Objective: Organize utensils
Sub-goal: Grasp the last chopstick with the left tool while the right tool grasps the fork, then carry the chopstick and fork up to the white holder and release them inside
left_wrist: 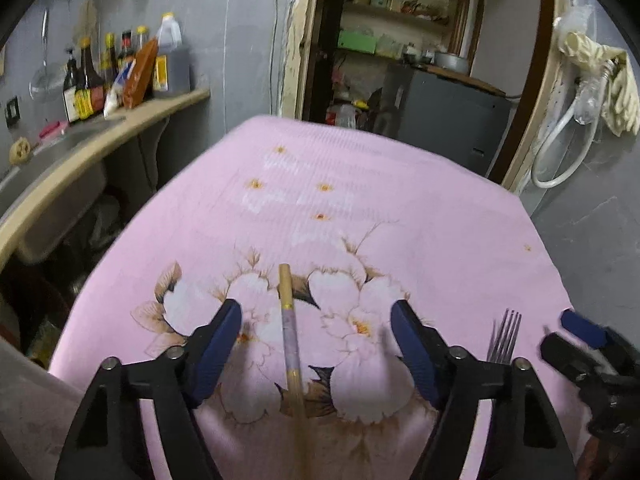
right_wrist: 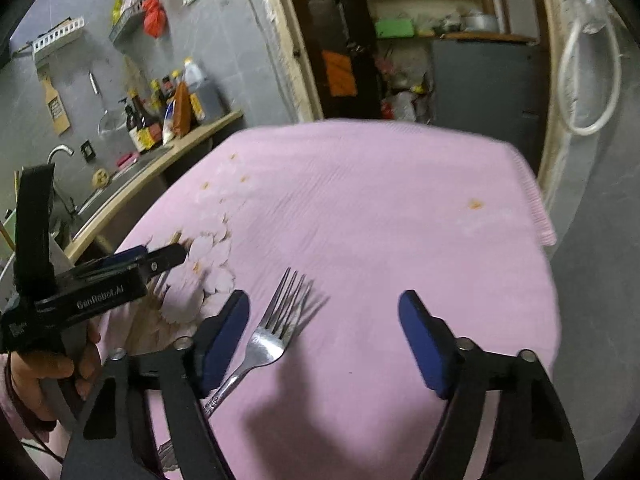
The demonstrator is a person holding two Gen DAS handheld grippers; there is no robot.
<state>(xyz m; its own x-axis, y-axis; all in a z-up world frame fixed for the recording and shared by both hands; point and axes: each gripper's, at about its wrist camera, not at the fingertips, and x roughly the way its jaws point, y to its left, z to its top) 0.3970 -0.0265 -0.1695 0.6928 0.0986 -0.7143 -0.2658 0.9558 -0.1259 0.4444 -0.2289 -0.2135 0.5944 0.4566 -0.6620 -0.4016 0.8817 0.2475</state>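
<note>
The left gripper [left_wrist: 316,320] is held wide, unclosed, astride the chopstick [left_wrist: 290,332] lying on the pink cloth [left_wrist: 400,200], apparently for pickup. The right gripper [right_wrist: 324,316] is likewise spread around the fork [right_wrist: 272,336], nothing gripped.

A slim pale wooden chopstick with a greyish patterned band [left_wrist: 289,332] lies flat on the pink flowered cloth, running away lengthwise. Well to its right lies a shiny four-tined metal fork [right_wrist: 269,336], tines pointing away, handle angled back leftward.
</note>
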